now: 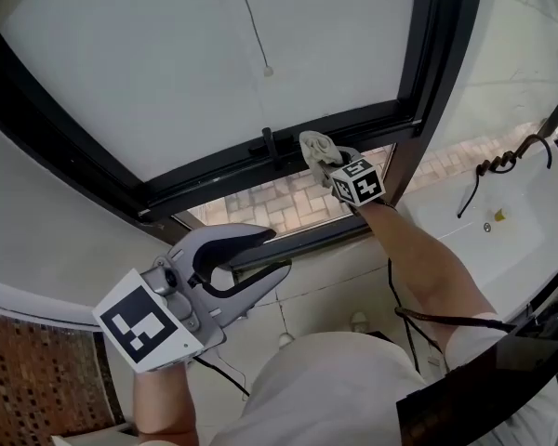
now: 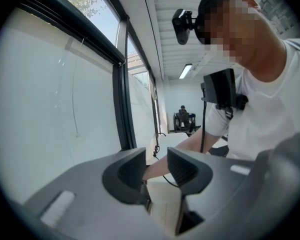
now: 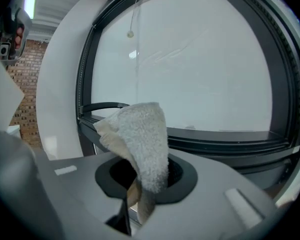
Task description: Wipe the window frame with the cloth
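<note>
Two tools show in the head view. The right gripper (image 1: pixel 330 163) is clamped on a crumpled pale cloth (image 1: pixel 314 147), held up at the lower rail of the black window frame (image 1: pixel 353 121), just beside a small dark handle (image 1: pixel 268 145); contact cannot be told. The left gripper (image 1: pixel 277 252) hangs lower, well apart.

The left gripper view shows its smooth grey jaws moderately apart, with nothing between them.

The right gripper view shows the nubby terry cloth bulging from the closed jaws, near the matt, ridged frame. No wiped streak is visible, so most of the wiping seems left.
</note>
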